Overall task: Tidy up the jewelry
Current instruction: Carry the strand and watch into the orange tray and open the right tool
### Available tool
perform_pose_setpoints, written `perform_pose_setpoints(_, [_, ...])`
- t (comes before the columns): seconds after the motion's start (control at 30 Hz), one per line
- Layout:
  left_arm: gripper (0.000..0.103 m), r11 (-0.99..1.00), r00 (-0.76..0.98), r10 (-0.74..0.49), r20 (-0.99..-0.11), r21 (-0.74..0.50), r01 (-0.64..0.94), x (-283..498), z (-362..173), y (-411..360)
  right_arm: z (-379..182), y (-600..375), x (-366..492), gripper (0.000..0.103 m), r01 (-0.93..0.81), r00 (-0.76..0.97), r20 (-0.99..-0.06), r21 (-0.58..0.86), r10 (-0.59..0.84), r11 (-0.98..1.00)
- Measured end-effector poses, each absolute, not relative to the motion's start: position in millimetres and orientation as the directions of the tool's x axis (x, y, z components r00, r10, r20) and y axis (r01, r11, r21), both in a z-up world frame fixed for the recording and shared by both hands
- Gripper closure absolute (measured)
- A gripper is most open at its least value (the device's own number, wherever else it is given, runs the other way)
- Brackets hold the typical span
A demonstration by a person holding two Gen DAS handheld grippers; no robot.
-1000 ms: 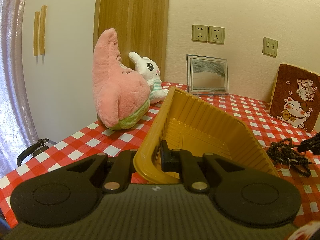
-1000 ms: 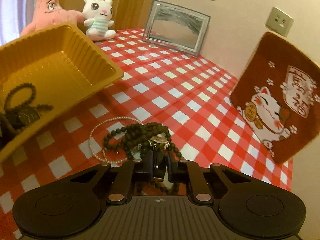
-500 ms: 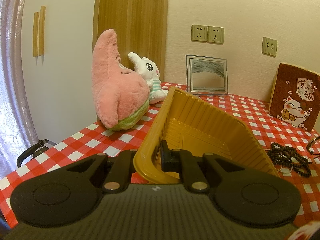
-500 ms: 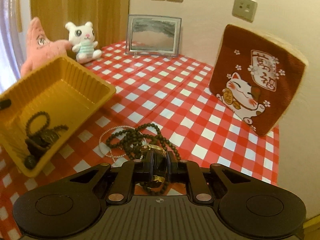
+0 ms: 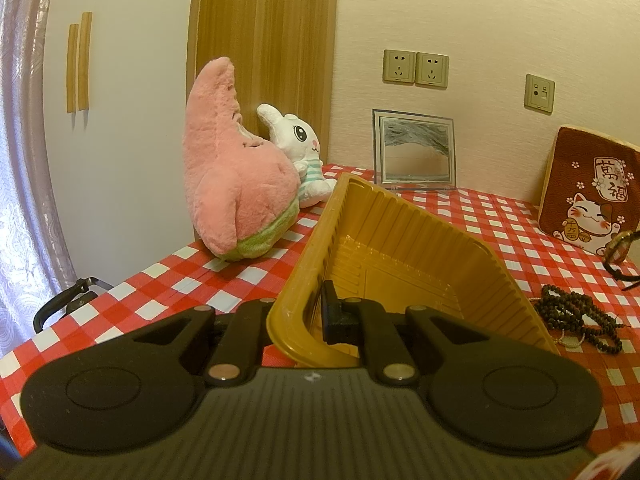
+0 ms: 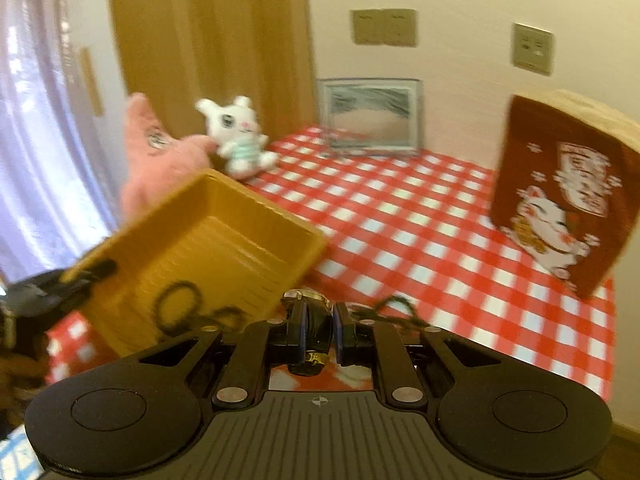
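Evidently tilting the ribbed yellow plastic tray [image 5: 420, 248] by its near rim, clamped in the left gripper [image 5: 316, 320], so the opening faces the right gripper [image 6: 316, 332], pinched on a dark gold-trimmed wristwatch [image 6: 314, 320] beside the rim.

Warm, even indoor light, brightest through the curtain [image 5: 24, 200] at far left. Left wrist view sharp, soft shadows beside the wooden handles [image 5: 79, 62]. Right wrist view smeared by motion blur: wall sockets [image 6: 384, 27] and cat cushion [image 6: 560, 196] fuzzy. Fisheye bending and dark corners at the edges.
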State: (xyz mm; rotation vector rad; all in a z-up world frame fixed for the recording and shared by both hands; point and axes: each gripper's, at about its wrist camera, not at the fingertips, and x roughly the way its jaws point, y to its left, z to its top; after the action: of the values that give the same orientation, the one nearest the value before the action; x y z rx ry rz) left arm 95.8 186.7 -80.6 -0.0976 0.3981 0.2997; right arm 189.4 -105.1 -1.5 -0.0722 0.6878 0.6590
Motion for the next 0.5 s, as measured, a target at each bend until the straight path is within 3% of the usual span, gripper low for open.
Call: perform_pose_setpoints(0.5, [0.094,0.952,0.878,0.267,-0.397,-0.036,-0.306,97,-81,187,-2,-46,171,0.090,-0.688,0.449,-0.578,0.263,0.681,0.677])
